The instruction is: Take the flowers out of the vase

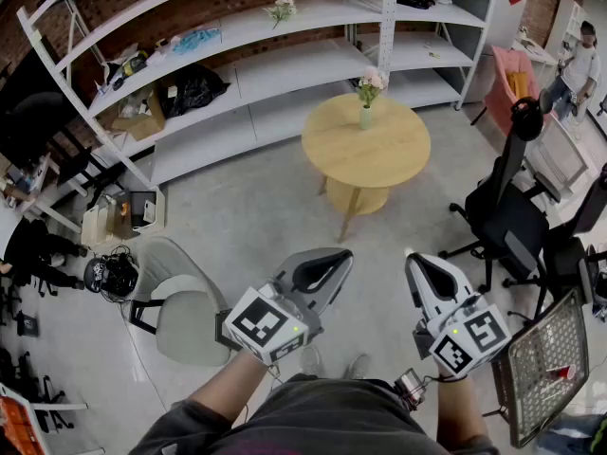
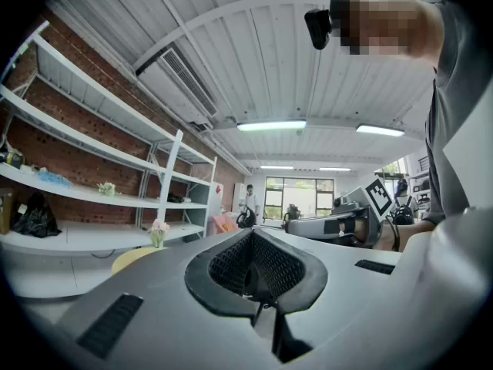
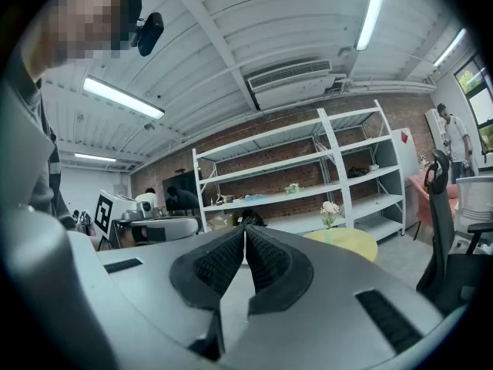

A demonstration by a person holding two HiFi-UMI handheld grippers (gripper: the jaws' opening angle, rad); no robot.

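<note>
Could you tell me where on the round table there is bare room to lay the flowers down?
The round table is bare except for the vase near its far edge; everything from the vase to the near rim is free. On the table's right, black office chairs crowd the approach; its left side is open.

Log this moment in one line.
stage: reach not begun | left gripper: shut, empty | right gripper: shut, empty | flowers: in vase on table, untouched
</note>
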